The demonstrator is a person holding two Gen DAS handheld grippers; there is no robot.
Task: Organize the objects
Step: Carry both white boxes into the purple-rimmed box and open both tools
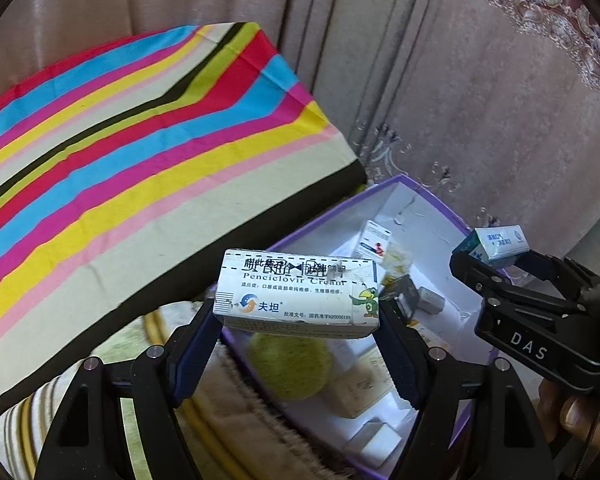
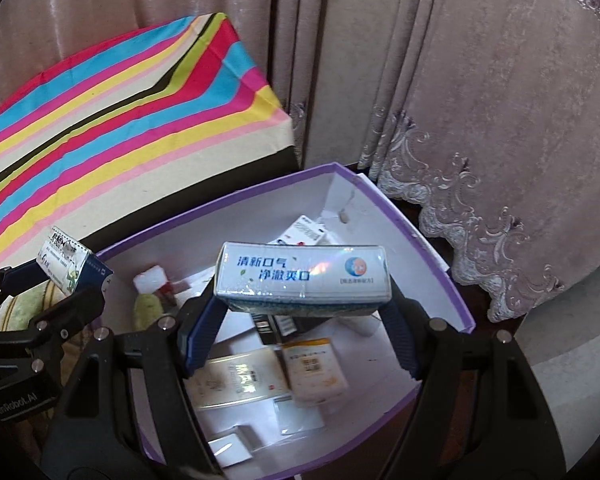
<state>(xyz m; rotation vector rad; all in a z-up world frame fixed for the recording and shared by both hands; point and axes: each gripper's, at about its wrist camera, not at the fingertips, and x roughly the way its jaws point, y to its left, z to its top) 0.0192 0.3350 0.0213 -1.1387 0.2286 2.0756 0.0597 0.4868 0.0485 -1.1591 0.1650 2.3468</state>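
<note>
At the far left, a striped cloth in bright bands is draped over a raised surface, with pale pink curtains hung behind it. Just to its right, a purple-rimmed storage box with a white interior is seen from above, already holding several small cartons, a yellow-green ball and loose papers.

Above the box's left edge, a white cream box printed "Penciclovir Cream" is held crosswise by the left gripper, its jaws closed against the box's two ends. Further right, over the middle of the storage box, a blue and white breath-freshener box is clamped the same way by the right gripper, jaws shut on its ends.

Both cartons are judged to be ready for release into the storage box. The cream box hangs close to the rim, so it could be dropped outside or left perched on the edge. Thin card could be crushed by a tight squeeze. The two grippers are near each other and could be knocked together.
</note>
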